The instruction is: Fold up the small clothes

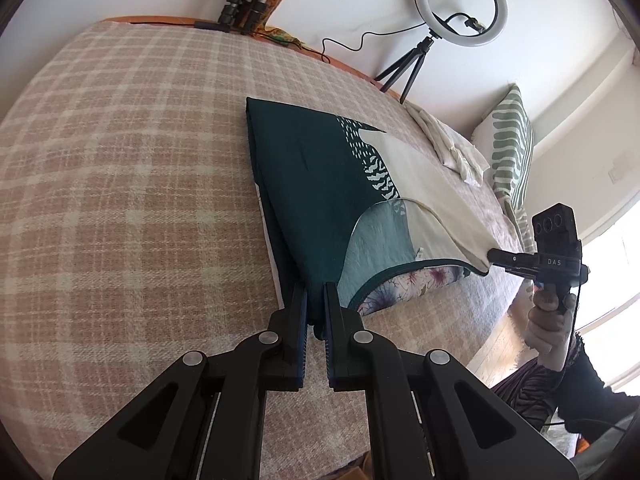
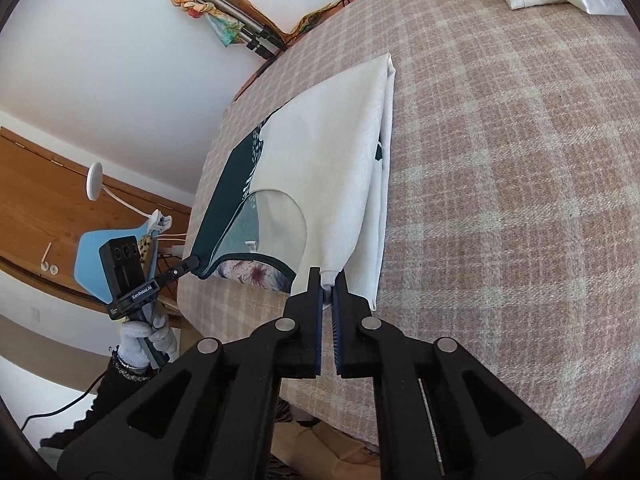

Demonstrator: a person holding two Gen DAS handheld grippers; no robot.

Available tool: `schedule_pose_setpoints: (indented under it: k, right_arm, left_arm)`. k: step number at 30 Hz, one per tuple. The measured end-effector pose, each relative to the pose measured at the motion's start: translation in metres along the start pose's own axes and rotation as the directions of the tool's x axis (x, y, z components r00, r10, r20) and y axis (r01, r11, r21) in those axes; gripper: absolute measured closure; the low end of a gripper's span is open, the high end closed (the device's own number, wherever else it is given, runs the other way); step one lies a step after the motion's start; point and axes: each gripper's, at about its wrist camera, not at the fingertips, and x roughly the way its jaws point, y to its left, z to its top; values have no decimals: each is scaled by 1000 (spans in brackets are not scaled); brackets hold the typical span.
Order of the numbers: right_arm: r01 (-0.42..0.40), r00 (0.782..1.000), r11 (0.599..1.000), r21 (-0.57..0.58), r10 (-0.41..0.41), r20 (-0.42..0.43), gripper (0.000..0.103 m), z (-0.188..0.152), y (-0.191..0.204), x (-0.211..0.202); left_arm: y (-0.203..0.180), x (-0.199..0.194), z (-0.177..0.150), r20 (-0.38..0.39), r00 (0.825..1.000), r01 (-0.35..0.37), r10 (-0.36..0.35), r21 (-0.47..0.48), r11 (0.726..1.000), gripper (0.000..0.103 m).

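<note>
Two grippers — left gripper [image 1: 316, 292], right gripper [image 2: 328, 280] — pinch one garment [image 1: 320, 184].

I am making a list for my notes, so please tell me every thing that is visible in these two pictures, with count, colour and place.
garment: one, dark green and cream with a teal panel, flat on the bed, near corners pinched by both grippers
bed cover: one, pink and cream check, under the garment
white cloth: one, cream, crumpled beyond the garment
pillow: one, white with green stripes, at the bed's far side
ring light: one, white on a black tripod, by the wall
folded tripod: one, grey and black, wrapped in a colourful scarf, against the wall
left gripper: one, black, shut on the green corner
right gripper: one, black, shut on the cream corner
gloved hands: two, white gloves, on the handles
</note>
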Motion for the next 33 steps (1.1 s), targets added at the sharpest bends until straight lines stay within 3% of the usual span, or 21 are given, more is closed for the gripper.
schedule_pose_setpoints:
  k: [3, 6, 7, 9, 10, 11, 13, 19, 24, 33]
  right_arm:
    - [36, 999, 997, -64, -37, -17, 97, -4, 4, 3]
    - [60, 996, 994, -90, -65, -55, 90, -4, 4, 9]
    - [78, 995, 991, -109, -84, -48, 83, -3, 6, 8]
    - [105, 994, 983, -150, -108, -9, 66, 3, 12, 4]
    - [111, 994, 980, -165, -110, 13, 52, 6, 14, 0]
    - [110, 994, 978, -177, -104, 43, 41, 10, 13, -4]
    - [103, 992, 976, -192, -85, 97, 34, 20, 14, -9]
    - [39, 994, 996, -75, -30, 108, 34, 63, -15, 7]
    - [-59, 993, 996, 72, 51, 102, 34, 91, -46, 30]
    - [-97, 990, 993, 69, 89, 111, 34, 118, -43, 60]
  left_arm:
    - [4, 4, -2, -29, 1000, 5, -5, -17, 1000, 96]
    - [8, 1, -2, -32, 999, -20, 19, -34, 999, 86]
    - [10, -2, -3, -20, 1000, -21, 20, -49, 999, 82]
    - [14, -7, -3, -9, 999, -31, 31, -91, 995, 65]
    - [17, -9, -4, 2, 1000, -22, 23, -114, 993, 56]
    - [20, -10, -5, 10, 1000, -3, 4, -135, 991, 55]
    - [25, -9, -7, 13, 999, 38, -36, -188, 981, 55]
    - [41, 3, -15, 10, 989, 140, -145, -343, 929, 55]
    - [50, 3, -18, 46, 982, 187, -184, -411, 892, 54]
    - [46, 18, -8, 62, 968, 245, -242, -433, 867, 54]
